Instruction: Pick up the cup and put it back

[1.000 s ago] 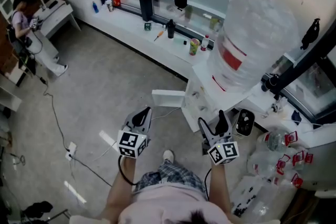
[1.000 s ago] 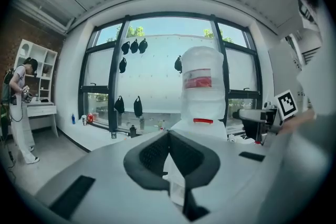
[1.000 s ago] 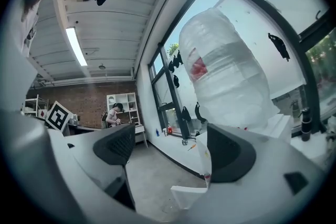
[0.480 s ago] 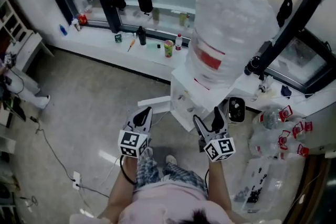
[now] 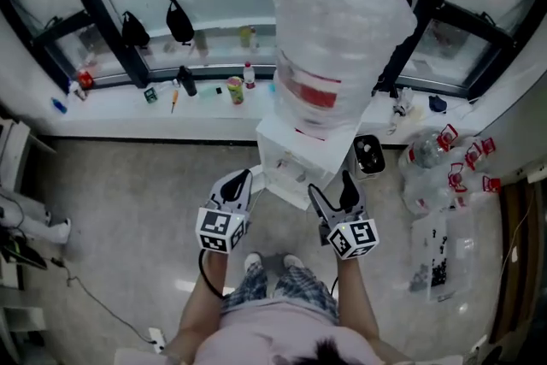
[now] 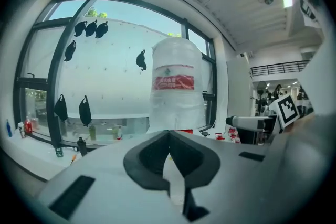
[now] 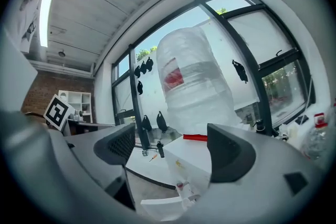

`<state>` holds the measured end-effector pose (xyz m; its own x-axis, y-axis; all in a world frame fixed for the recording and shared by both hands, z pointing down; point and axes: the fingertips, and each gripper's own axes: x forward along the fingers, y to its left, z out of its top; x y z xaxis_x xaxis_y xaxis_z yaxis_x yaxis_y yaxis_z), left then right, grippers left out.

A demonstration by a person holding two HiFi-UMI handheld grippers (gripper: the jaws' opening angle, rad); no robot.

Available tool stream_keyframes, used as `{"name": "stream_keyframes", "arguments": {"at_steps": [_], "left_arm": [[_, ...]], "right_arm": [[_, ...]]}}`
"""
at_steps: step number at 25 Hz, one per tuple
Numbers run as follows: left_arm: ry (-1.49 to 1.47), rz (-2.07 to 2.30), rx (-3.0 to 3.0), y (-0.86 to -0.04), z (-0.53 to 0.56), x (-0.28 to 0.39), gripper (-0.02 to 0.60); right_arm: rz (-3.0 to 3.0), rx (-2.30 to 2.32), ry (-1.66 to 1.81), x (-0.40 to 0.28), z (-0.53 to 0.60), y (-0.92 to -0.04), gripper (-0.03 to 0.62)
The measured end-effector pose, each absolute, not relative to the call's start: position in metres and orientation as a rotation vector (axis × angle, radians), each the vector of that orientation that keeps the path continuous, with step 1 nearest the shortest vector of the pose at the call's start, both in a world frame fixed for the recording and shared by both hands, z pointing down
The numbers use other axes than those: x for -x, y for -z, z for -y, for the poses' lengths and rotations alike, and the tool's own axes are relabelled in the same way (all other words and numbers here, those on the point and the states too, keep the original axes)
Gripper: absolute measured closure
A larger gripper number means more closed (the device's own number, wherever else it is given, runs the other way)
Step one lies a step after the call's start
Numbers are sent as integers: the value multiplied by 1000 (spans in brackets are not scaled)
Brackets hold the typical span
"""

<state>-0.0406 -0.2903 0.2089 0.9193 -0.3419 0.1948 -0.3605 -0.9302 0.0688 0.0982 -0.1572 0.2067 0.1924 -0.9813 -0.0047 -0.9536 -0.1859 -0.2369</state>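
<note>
A white water dispenser carries a big bottle wrapped in clear film with a red label. Both grippers are held level just in front of it. My left gripper is at the dispenser's left corner, its jaws together with nothing between them. To its right, my right gripper stands open and empty, framing the dispenser's front between its fingers. A yellow-green cup stands on the window sill behind, well away from both grippers.
The white sill under the windows holds small bottles and tools, and black bags hang on the glass. A black bin and several empty water bottles lie right of the dispenser. A cable and power strip cross the floor.
The view has swung round, so the dispenser now stands straight ahead instead of up to the right. Both grippers have come closer to its front. Their jaws look unchanged.
</note>
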Motion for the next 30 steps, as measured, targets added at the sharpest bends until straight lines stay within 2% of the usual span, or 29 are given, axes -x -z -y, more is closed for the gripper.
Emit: {"name": "stream_keyframes", "arguments": {"at_steps": [12,24,30], "left_arm": [[-331,229,-3046,-235,308,7,557],[-340,315,-2981,-254,296,1,557],[-355,371,-3016,-294,299,-1,557]], "right_arm": [[-1656,2451,158,-95,159,-219,171],[-1689,2452,261,-92,134,-251,172],[-1698,2435,239,-101,133,-292,175]]}}
